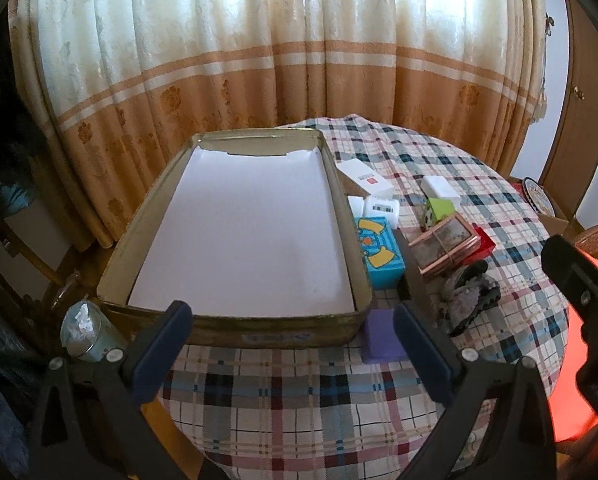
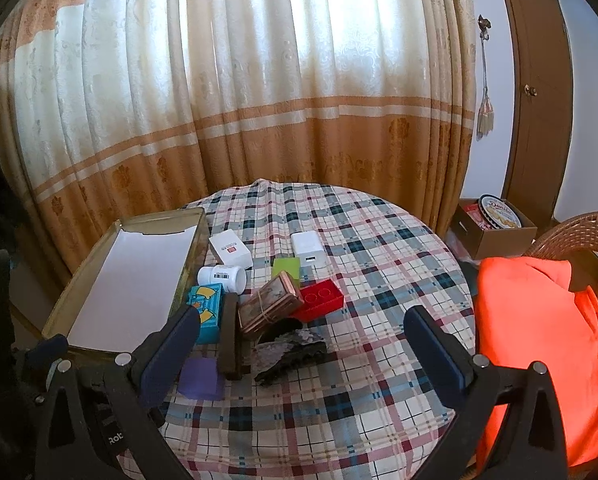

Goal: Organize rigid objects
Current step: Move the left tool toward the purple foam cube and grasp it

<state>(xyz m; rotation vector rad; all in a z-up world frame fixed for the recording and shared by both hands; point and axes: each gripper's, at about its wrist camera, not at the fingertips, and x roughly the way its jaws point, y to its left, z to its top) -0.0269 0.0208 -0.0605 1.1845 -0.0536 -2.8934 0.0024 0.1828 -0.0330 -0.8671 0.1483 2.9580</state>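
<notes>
Two tongs are hovering over the table (image 2: 379, 264), and both are standing wide apart with nothing between their pads. One tin tray (image 1: 147, 224) lined with white paper is lying straight ahead of the left tongs (image 1: 293, 346), its near wall just beyond the fingertips.

Ahead of the right tongs (image 2: 301, 346), toward their left finger, one cluster of small things is sitting beside the tray: two white boxes (image 2: 231, 252), one white jar (image 2: 221, 276) lying on its side, one blue patterned box (image 2: 207, 312), one green block (image 2: 286, 268), one red brick (image 2: 319, 300), one bundle of cards (image 2: 269, 310) tied with a band, one dark bar (image 2: 231, 336), one purple block (image 2: 201, 376) and one dark rough lump (image 2: 295, 354).

The purple block is lying nearest, just beside the left finger of the right tongs. The lump is lying between the two fingers, farther ahead.
</notes>
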